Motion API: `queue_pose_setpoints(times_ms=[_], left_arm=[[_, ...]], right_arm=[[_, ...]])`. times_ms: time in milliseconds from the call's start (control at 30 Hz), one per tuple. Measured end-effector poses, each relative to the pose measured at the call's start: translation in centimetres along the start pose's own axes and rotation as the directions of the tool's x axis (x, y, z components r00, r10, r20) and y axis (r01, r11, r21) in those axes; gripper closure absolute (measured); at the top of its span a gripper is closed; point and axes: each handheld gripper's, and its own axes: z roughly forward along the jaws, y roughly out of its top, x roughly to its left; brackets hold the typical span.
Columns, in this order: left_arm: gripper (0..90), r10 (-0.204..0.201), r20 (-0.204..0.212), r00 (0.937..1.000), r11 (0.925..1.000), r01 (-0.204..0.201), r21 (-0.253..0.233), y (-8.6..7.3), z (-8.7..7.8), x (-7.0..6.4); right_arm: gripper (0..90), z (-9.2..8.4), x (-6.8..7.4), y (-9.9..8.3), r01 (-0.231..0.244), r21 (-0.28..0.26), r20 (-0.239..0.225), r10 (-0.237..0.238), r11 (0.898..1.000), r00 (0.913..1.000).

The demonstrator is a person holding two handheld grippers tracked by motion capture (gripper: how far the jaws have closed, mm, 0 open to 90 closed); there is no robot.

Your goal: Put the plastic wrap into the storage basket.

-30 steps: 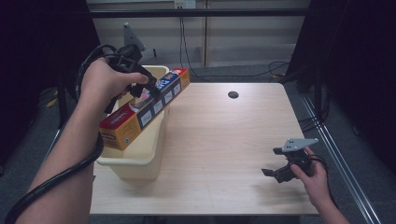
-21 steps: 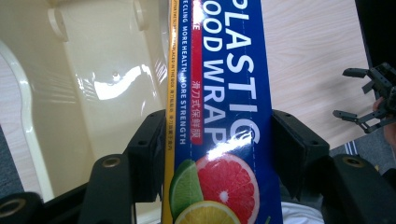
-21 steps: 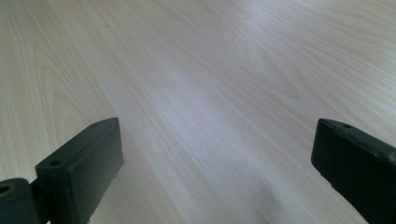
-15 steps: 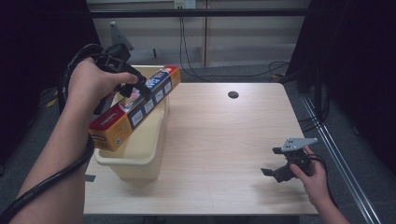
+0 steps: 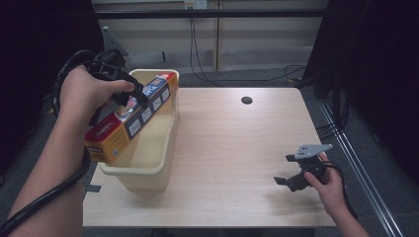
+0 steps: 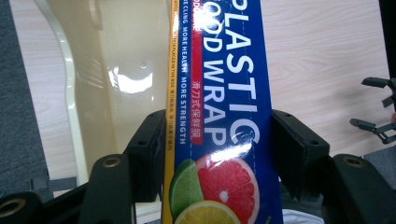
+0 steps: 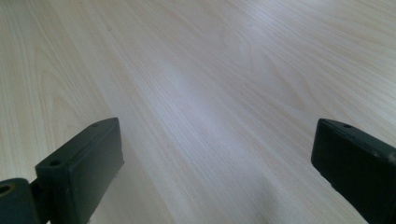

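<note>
- A cream plastic bin (image 5: 148, 163) stands on the left part of the wooden surface (image 5: 237, 148); what shows of its inside looks bare and glossy in the left gripper view, where its rim (image 6: 65, 84) curves past on the left
- A long plastic wrap box (image 5: 131, 117) is held slantwise above the bin's left rim, its far end over the bin's far edge and its near end out past the left wall; it does not rest in the bin
- The left hand-held gripper (image 5: 123, 94) is clamped across the box, one black jaw on each long side
- The box's blue face (image 6: 229, 102) reads "PLASTIC FOOD WRAP" in large white letters, with "MORE HEALTH MORE STRENGTH" in small print, Chinese characters on a red strip, and pictured grapefruit, lime and lemon
- The right hand-held gripper (image 5: 296, 175) rests on the near right of the surface, jaws spread wide with nothing between them
- Compared with the earlier frames, the box has shifted leftward, off the bin's middle towards its left wall, while the right hand-held gripper has kept its place
- A small dark round hole (image 5: 246, 100) sits at the far side of the surface
</note>
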Motion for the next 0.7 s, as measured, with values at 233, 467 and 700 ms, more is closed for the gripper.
queue_pose_setpoints(times_ms=[233,467,700], left_arm=[[41.4,-0.025,-0.033,0.9991,0.9996,0.025,-0.009,-0.4,0.1,0.8],[41.4,-0.038,-0.051,0.998,0.9992,0.037,-0.016,-0.5,0.4,1.2],[41.3,-0.055,-0.063,0.9965,0.9984,0.054,-0.015,-0.6,1.0,1.4]], right_arm=[[1.9,0.2,0.0,0.2,0.008,-0.003,-0.008,-0.008,1.0,0.9999],[1.9,0.3,0.0,0.2,0.012,-0.003,-0.005,-0.012,1.0,0.9999],[1.9,0.3,0.1,0.2,0.014,-0.001,-0.004,-0.014,1.0,0.9999]])
